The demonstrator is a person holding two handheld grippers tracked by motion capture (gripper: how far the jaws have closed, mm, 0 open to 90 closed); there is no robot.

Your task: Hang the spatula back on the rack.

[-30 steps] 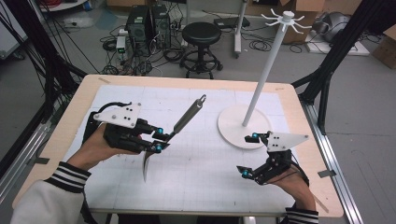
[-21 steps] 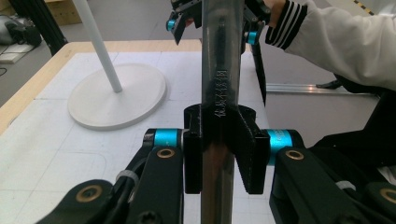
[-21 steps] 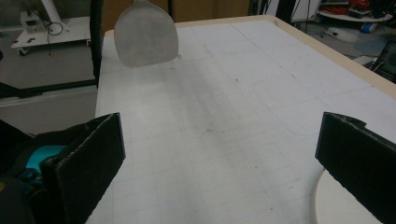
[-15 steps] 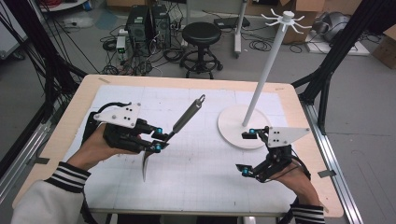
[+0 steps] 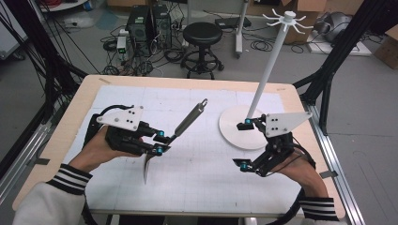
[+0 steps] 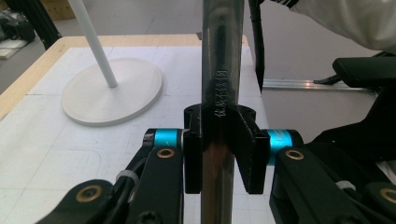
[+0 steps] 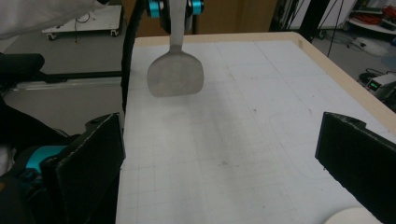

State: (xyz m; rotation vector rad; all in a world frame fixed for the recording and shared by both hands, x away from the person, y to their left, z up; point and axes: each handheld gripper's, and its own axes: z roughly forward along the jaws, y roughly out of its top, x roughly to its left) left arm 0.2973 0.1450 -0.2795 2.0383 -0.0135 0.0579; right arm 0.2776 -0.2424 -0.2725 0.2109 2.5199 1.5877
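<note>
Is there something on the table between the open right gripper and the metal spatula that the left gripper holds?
Nothing visible. The right gripper is open, and between it and the spatula, held by the left gripper, lies only bare table. The white stand is off to the side.

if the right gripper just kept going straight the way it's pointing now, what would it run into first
Probably the spatula held in the left gripper: its flat blade hangs ahead of the open right gripper, slightly off-centre. Depth is unclear, so it might pass just beside.

Black tongs [image 5: 158, 142] with cyan joints, grey plates; white black-striped cuffs [image 5: 72, 178].
</note>
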